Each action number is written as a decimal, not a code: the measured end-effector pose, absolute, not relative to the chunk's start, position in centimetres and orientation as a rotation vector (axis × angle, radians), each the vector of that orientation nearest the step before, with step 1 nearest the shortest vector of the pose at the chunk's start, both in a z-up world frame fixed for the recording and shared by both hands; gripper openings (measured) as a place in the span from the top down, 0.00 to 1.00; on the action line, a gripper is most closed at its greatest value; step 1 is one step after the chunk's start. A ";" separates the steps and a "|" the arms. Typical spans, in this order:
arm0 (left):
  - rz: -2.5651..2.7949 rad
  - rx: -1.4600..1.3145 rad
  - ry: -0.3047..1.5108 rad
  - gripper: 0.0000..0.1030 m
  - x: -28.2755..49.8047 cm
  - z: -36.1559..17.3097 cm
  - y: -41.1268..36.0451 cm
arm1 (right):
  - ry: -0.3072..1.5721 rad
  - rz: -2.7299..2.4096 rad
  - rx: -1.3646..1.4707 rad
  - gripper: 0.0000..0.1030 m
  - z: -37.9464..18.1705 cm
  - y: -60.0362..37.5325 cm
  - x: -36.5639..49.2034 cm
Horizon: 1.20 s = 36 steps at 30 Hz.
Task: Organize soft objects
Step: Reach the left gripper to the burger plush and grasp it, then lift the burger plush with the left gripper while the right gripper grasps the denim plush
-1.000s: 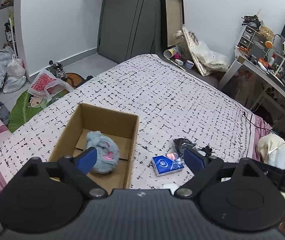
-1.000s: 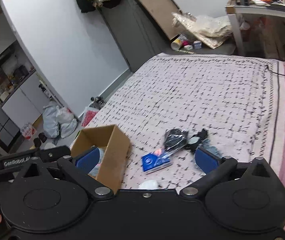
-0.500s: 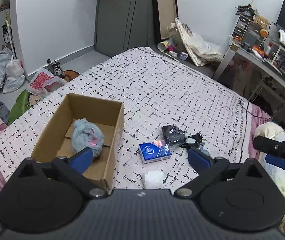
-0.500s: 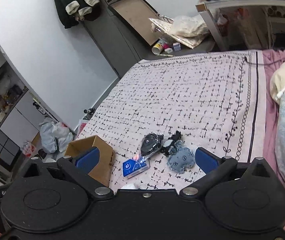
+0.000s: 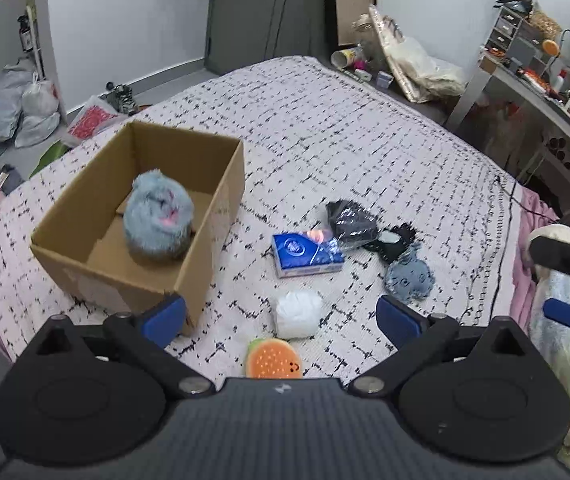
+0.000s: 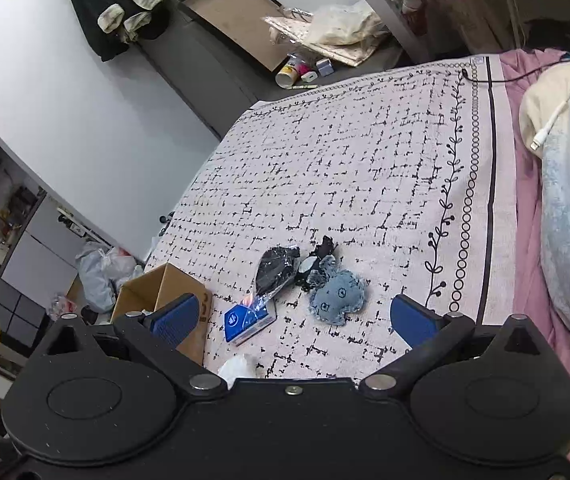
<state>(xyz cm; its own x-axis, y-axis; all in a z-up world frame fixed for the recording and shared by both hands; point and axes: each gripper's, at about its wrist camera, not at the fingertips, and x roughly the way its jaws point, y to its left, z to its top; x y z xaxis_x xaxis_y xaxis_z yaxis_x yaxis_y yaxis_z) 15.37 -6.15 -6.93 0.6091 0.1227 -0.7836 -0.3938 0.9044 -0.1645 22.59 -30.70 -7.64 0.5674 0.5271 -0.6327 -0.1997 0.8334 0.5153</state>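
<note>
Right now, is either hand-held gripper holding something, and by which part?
No. The left hand-held gripper and the right hand-held gripper are both open and hold nothing.

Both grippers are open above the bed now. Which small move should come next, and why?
Probably lower the right gripper onto the blue denim plush. Its jaws stand open and empty with the plush between and just ahead of them, loose on the bedspread, while the cardboard box holds only the grey fluffy toy.

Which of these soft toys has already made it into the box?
Only the fluffy grey-blue plush lies inside the cardboard box; the denim plush and burger toy lie on the bedspread.
</note>
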 end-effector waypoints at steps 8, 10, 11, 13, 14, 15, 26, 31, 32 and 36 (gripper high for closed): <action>0.359 -0.378 0.914 0.03 15.5 -10.3 -6.8 | 0.874 0.440 0.308 0.00 -8.2 -30.0 22.7; 0.368 -0.387 0.933 0.03 15.6 -11.2 -6.9 | 0.883 0.451 0.295 0.00 -8.4 -29.8 22.8; 0.369 -0.393 0.942 0.03 15.6 -11.6 -6.9 | 0.888 0.455 0.284 0.00 -8.6 -29.6 22.8; 0.372 -0.407 0.959 0.03 15.8 -12.4 -7.0 | 0.888 0.454 0.247 0.00 -8.7 -29.2 22.8; 0.378 -0.415 0.965 0.03 15.8 -12.8 -7.0 | 0.885 0.452 0.217 0.00 -8.7 -28.9 22.8; 0.385 -0.423 0.969 0.04 15.9 -13.2 -7.0 | 0.883 0.453 0.189 0.00 -8.8 -28.6 22.7; 0.432 -0.500 1.038 0.06 17.0 -17.2 -6.7 | 0.903 0.481 0.093 0.00 -10.4 -27.2 24.0; 0.424 -0.544 1.040 0.51 17.2 -18.0 -6.3 | 0.840 0.464 0.098 0.00 -10.8 -27.5 24.6; 0.417 -0.551 1.043 0.54 17.3 -18.0 -6.2 | 0.836 0.471 0.106 0.00 -10.9 -27.6 24.8; 0.399 -0.580 1.009 0.56 17.8 -17.1 -6.0 | 0.834 0.491 0.084 0.00 -11.6 -26.7 25.6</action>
